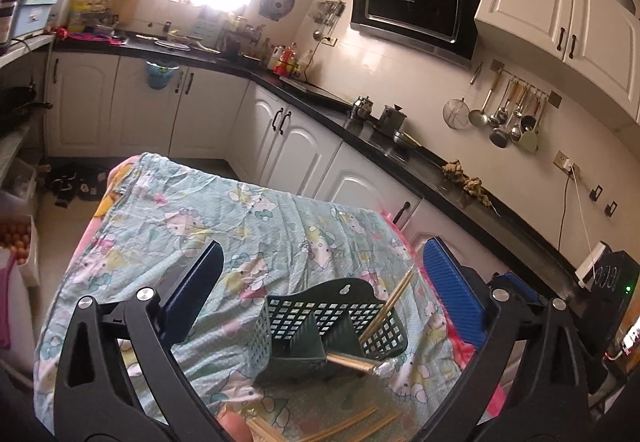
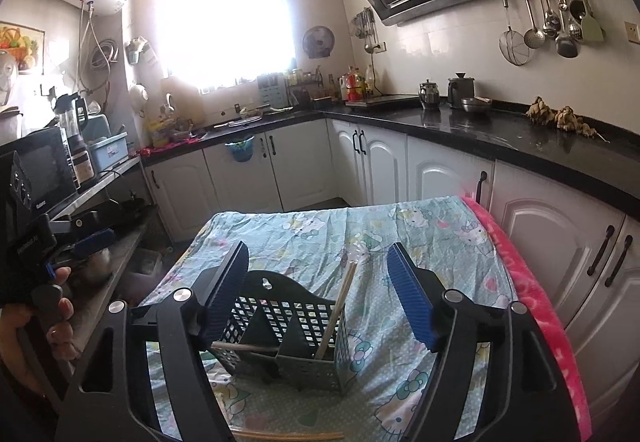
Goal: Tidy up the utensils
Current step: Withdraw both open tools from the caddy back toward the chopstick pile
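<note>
A dark green mesh caddy [image 1: 332, 326] is seen standing on a table draped with a pale blue cartoon-print cloth [image 1: 224, 210]. A pink blanket [image 2: 536, 298] shows along the cloth's right edge in the right wrist view.

The caddy is split into compartments by dividers. One pair of chopsticks [image 1: 390, 308] is propped upright and tilted in the right-hand compartment, tips above the rim. A second stick [image 1: 352, 362] is laid across the caddy's near rim, nearly level. More loose chopsticks [image 1: 352, 422] are scattered on the cloth in front of the caddy, at the bottom edge of the view.

Left gripper [image 1: 320, 282]: blue-padded fingers spread wide, nothing between the pads; caddy framed below and between them, not touched.

Right gripper [image 2: 320, 278]: fingers apart, nothing clamped. The left finger overlaps the caddy's back corner in the picture; contact cannot be judged.

The left gripper's handle is visible at the left edge of the right wrist view, held by a hand [image 2: 36, 326].

A black worktop [image 2: 480, 122] and white cabinets [image 2: 440, 182] are noted behind the table.
</note>
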`<move>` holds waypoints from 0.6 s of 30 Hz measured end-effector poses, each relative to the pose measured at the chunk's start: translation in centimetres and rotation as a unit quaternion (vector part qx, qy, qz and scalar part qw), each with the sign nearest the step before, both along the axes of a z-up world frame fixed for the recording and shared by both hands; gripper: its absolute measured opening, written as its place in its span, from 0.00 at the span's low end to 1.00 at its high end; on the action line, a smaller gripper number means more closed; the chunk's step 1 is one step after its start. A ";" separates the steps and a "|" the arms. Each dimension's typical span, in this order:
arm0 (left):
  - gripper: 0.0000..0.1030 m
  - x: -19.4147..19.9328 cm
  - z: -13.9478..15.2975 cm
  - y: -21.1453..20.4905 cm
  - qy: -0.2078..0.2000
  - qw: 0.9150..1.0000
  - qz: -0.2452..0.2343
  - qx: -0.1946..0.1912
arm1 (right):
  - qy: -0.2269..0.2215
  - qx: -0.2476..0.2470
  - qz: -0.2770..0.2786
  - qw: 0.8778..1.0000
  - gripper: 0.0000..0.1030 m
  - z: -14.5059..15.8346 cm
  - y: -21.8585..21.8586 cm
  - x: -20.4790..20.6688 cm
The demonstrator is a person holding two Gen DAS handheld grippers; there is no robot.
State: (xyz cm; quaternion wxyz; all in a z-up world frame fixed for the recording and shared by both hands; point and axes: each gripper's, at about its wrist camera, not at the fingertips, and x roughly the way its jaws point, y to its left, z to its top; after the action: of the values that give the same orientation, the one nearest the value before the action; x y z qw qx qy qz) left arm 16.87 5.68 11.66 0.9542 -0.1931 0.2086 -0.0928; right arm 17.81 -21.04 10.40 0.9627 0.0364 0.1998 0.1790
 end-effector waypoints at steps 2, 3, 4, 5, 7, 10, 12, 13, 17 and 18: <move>0.89 -0.4 -0.1 0.1 0.001 1.000 0.001 -0.001 | -0.002 -0.001 0.001 1.000 0.68 0.0 0.0 -0.5; 0.90 -0.6 -0.2 0.2 0.001 1.000 0.001 -0.002 | -0.003 -0.002 0.001 1.000 0.68 0.0 0.0 -0.6; 0.90 -0.8 -0.3 0.2 0.001 1.000 0.001 -0.003 | -0.003 -0.002 0.002 1.000 0.69 -0.1 0.0 -0.7; 0.90 -1.0 -0.4 0.2 0.002 1.000 0.002 -0.003 | -0.003 -0.002 0.003 1.000 0.69 -0.1 0.0 -0.9; 0.89 -1.6 -0.6 0.3 0.002 1.000 0.003 -0.001 | -0.001 -0.003 0.005 1.000 0.69 -0.3 0.1 -1.3; 0.89 -2.4 -1.1 0.3 0.005 1.000 0.005 0.002 | 0.000 -0.005 0.008 1.000 0.69 -0.5 0.2 -1.9; 0.89 -2.8 -1.4 0.3 0.008 1.000 0.004 0.000 | 0.002 -0.006 0.010 1.000 0.70 -0.7 0.3 -2.2; 0.90 -3.0 -1.6 0.4 0.010 1.000 0.005 -0.001 | 0.003 -0.007 0.012 1.000 0.70 -0.8 0.4 -2.4; 0.90 -3.8 -2.4 0.4 0.014 1.000 0.008 0.003 | 0.006 -0.009 0.017 1.000 0.70 -1.1 0.7 -3.0; 0.90 -3.9 -2.5 0.4 0.016 1.000 0.008 0.005 | 0.008 -0.010 0.019 1.000 0.70 -1.2 0.8 -3.1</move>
State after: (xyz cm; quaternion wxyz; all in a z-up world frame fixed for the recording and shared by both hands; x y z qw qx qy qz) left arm 12.92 6.08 9.15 0.9525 -0.1920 0.2223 -0.0807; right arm 14.66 -20.24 9.20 0.9578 0.0241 0.2098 0.1949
